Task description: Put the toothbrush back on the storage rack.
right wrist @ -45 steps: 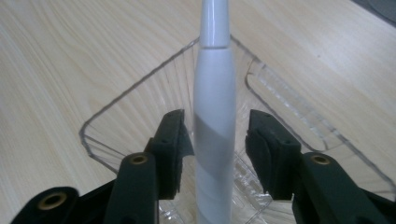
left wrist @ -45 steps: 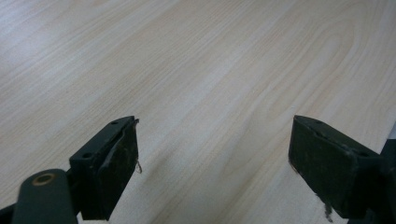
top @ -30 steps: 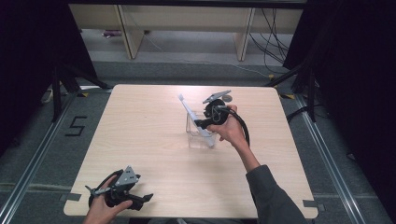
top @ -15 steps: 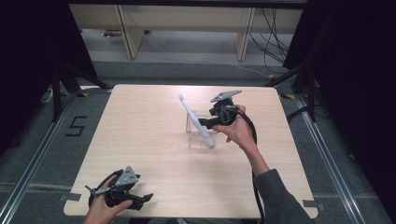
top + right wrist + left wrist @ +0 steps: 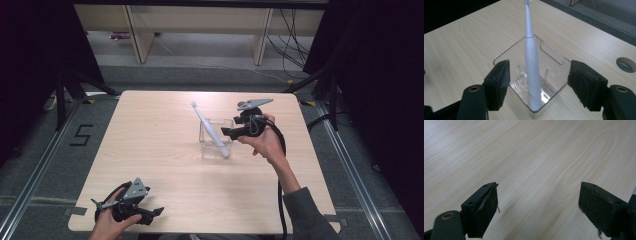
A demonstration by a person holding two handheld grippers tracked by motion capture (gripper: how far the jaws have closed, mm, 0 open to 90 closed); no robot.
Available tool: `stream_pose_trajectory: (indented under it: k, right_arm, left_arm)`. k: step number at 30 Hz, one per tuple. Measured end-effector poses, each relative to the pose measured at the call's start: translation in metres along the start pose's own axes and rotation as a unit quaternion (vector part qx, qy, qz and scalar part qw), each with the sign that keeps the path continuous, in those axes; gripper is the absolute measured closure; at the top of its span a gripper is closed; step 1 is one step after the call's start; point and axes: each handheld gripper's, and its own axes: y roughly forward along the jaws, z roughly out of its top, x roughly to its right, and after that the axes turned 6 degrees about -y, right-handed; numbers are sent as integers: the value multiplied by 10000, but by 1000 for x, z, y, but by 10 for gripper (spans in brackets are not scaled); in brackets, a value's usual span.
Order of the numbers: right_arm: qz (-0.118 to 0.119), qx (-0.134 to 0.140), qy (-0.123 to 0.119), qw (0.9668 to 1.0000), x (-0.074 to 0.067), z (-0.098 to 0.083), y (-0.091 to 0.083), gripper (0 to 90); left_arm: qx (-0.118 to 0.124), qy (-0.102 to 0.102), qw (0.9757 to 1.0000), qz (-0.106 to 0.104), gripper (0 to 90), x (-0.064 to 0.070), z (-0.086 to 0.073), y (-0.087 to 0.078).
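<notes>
A white toothbrush (image 5: 210,129) (image 5: 531,60) leans head-up toward the back left in a clear plastic box (image 5: 206,143) (image 5: 554,62) at the table's middle. My right gripper (image 5: 227,133) (image 5: 539,72) hovers just right of the box, pointing at it. Its jaws have just been opening and stand open, their pads touching nothing; the box and brush lie just beyond them. My left gripper (image 5: 150,212) (image 5: 537,205) rests open near the table's front left edge, over bare wood.
The light wooden table (image 5: 160,125) has a round cable hole (image 5: 625,64) beyond the box. A black cable (image 5: 280,150) trails from the right gripper along the person's forearm. A floor mark "5" (image 5: 82,134) lies left of the table.
My right gripper has drawn back to the right and a little up from the toothbrush, and its jaws have widened. The toothbrush stays leaning in the box. The left gripper has kept still.
</notes>
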Motion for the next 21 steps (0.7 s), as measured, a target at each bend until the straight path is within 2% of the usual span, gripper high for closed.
stream_pose_trajectory:
  k: [2, 5, 6, 7, 8, 9, 10, 12, 13, 14, 16, 17, 21]
  right_arm:
    - [-17, 3, 58, 10000, 0, -3, -5, 340]
    - [-79, 101, -39, 9999, 2, -6, -9, 337]
    - [-72, 119, 32, 9999, 1, -8, -10, 336]
    - [-111, 146, -61, 9998, 3, -9, -11, 334]
    - [-84, 115, -34, 9999, 3, -10, -13, 332]
    - [-49, 67, 107, 9999, 0, -11, -14, 329]
    - [-82, 104, 17, 9999, 2, -13, -14, 328]
    - [-39, 84, 68, 9999, 0, -16, -15, 325]
    - [-64, 88, 34, 9999, 0, -17, -15, 323]
    - [-54, 67, 99, 9999, -1, -19, -16, 322]
    - [-100, 178, -4, 9998, 0, -21, -16, 317]
    - [-27, 121, 99, 9999, -2, -23, -18, 316]
    - [-68, 186, 3, 9998, -3, -29, -21, 303]
  left_arm:
    - [-4, 5, 10000, 0, 156, 0, 0, 0]
    - [-9, -13, 10000, -3, 156, 0, 0, 0]
    - [-14, -8, 10000, 0, 156, 0, 0, 0]
    - [-13, 5, 10000, 1, 156, 0, 0, 0]
    - [-35, 64, 10000, 7, 156, 0, 0, -1]
    - [-38, 70, 10000, 9, 156, 0, 0, -1]
    - [-31, 42, 10000, 10, 155, 0, 0, -1]
    - [-6, -23, 10000, 1, 156, 0, 0, 0]
    - [-11, -1, 10000, 4, 156, 0, 0, 0]
    - [-2, 0, 10000, 1, 156, 0, 0, 0]
    - [4, -26, 10000, 4, 156, 0, 0, 0]
    - [9, -40, 10000, -30, 156, 0, 0, -1]
    - [6, -30, 10000, -21, 156, 0, 0, 0]
